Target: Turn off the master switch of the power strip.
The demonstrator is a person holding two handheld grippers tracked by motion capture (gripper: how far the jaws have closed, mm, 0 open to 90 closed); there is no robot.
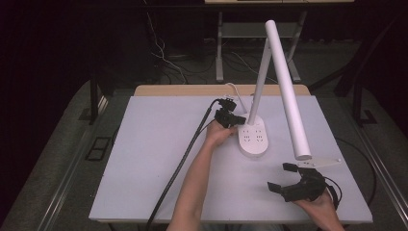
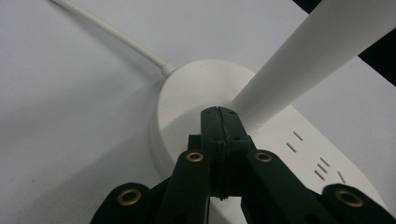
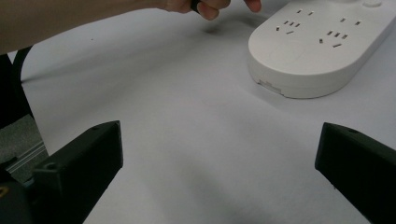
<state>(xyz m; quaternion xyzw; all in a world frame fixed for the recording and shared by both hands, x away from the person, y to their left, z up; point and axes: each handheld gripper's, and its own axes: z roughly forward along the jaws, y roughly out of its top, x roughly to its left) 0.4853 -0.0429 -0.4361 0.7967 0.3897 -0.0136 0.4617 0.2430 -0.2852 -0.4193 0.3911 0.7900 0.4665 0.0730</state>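
Nearest the person, the right gripper (image 1: 286,179) is hovering just above the front right part of the surface (image 1: 144,159), its fingers (image 3: 77,161) spread wide with nothing between them; this reads as a standby posture, kept well apart from the work so that the other hand has room. Farther in, the lamp base (image 1: 253,135), a white oval unit with socket slots in its top, is resting flat near the middle of the surface, where both hands can reach it. At the rear edge of that base the left gripper (image 1: 235,119) is working, its fingers (image 2: 219,135) pressed together, with no gap showing between them in the left gripper view. The closed tip is sitting against the base top at the foot of the lamp stem (image 1: 260,79), probably to press a control there, though no button is visible. Beyond, the white power cord (image 2: 112,35) is leaving the base rearward, and the long lamp head (image 1: 287,91) is slanting down over the right side.
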